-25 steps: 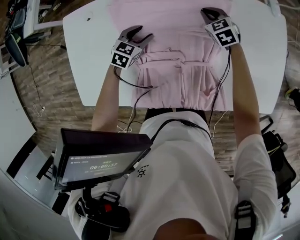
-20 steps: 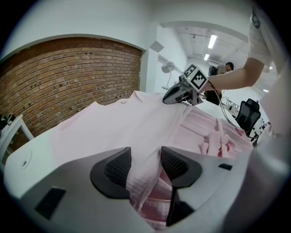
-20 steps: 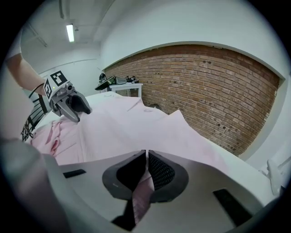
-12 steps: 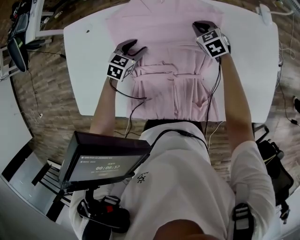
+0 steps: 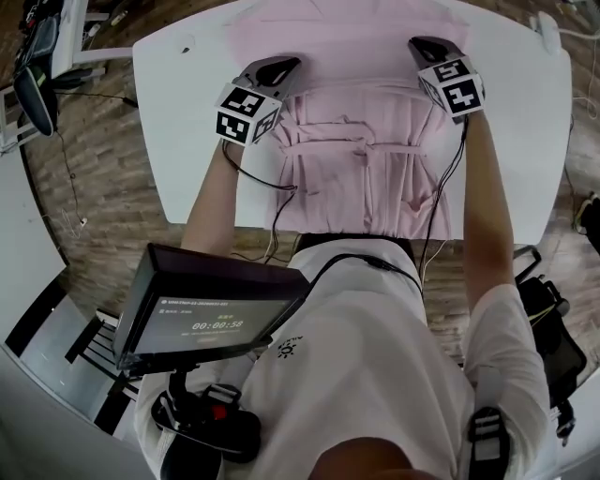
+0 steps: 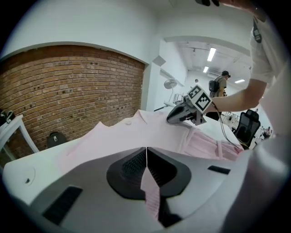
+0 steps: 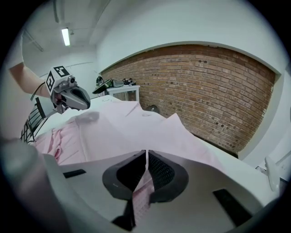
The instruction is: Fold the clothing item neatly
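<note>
A pale pink shirt (image 5: pixel 356 141) lies spread on the white table (image 5: pixel 178 112), its near part gathered in pleats with a narrow band across. My left gripper (image 5: pixel 284 67) sits at the shirt's left edge. Its jaws have just been closing, and a strip of pink fabric (image 6: pixel 150 191) is now pinched between them. My right gripper (image 5: pixel 425 44) is at the shirt's right edge, shut on a fold of the same cloth (image 7: pixel 141 193). Each gripper also shows in the other's view: the right gripper (image 6: pixel 182 113) and the left gripper (image 7: pixel 70 96), both low over the shirt.
The table's near edge is against the person's waist, with the shirt hem hanging over it. A dark screen (image 5: pixel 206 319) is mounted at the person's chest. Cables (image 5: pixel 272 187) trail from both grippers. A small white object (image 5: pixel 548 23) sits at the far right corner. A brick wall (image 7: pixel 218 91) stands beyond the table.
The left gripper's jaws, open in the earlier frames, have shut on the shirt's left edge, and that gripper has risen a little. The right gripper stays shut on its edge.
</note>
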